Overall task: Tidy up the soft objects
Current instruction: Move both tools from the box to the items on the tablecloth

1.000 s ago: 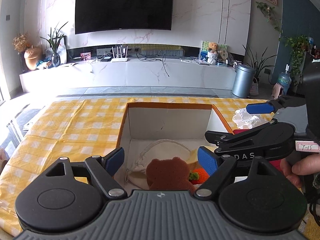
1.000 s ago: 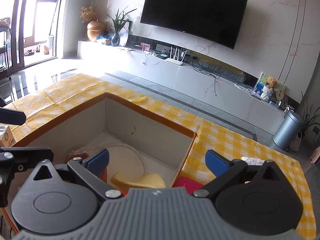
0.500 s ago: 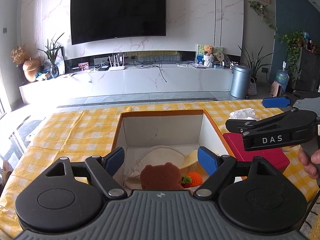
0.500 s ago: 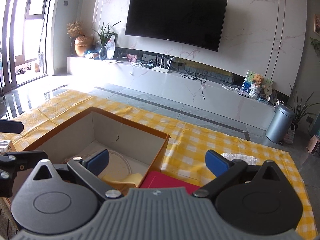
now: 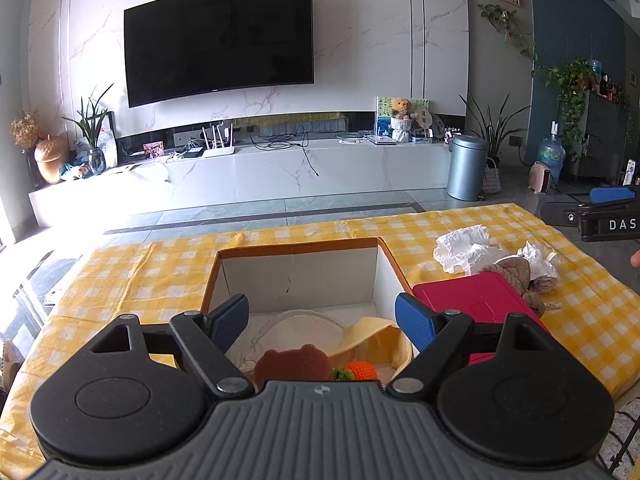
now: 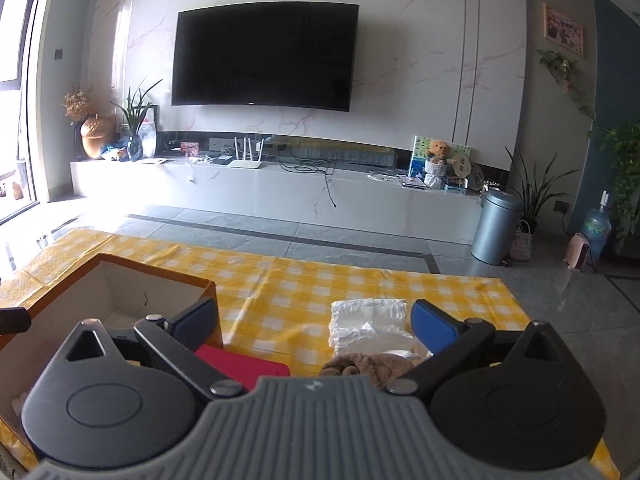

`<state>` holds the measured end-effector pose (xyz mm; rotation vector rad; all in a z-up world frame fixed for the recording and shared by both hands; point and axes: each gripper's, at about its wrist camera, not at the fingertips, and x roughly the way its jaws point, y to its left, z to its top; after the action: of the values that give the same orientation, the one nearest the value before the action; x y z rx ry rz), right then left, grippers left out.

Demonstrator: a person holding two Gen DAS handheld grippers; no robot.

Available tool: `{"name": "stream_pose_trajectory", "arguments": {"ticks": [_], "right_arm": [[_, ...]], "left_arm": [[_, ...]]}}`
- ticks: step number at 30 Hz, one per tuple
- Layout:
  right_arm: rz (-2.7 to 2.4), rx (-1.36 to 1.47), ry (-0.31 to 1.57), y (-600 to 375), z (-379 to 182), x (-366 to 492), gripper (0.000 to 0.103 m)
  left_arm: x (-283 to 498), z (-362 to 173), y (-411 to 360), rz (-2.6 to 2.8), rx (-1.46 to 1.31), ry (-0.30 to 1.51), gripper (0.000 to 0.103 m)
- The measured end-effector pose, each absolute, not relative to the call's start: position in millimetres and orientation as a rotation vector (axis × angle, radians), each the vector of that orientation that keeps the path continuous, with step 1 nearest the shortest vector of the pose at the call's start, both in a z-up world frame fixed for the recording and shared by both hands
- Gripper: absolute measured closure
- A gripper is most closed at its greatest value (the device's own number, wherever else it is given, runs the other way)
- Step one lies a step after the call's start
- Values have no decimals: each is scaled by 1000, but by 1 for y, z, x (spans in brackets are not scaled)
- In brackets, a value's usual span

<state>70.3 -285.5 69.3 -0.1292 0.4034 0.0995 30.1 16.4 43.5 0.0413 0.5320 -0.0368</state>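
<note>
The left gripper hangs level over the near edge of the cardboard box, its blue-padded fingers spread wide with nothing between them. The right gripper is held just as level further right, above the yellow checked tablecloth, its fingers likewise spread and empty; from the left wrist view only its fingertip and a black body marked "DAS" show at the right edge.

Inside the box lie a brown bear-shaped sponge, an orange knitted toy, a yellow cloth and a cream round cloth. The gripper body cuts off the lower parts of the sponge and the knitted toy, so how they sit on the box floor cannot be told.

Just right of the box lies a red flat case. Against its far right corner rests a tan plush toy, beside crumpled white cloth. In the right wrist view the plush toy is half hidden behind the gripper body, and its shape is hard to make out.
</note>
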Motion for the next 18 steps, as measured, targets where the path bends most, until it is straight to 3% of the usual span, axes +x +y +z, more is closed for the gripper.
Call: {"name": "stream_pose_trajectory", "arguments": {"ticks": [18], "right_arm": [[-70,91,491,-379,43,87,2]], "left_arm": [[66,56,-79,-142,202,556,6]]}}
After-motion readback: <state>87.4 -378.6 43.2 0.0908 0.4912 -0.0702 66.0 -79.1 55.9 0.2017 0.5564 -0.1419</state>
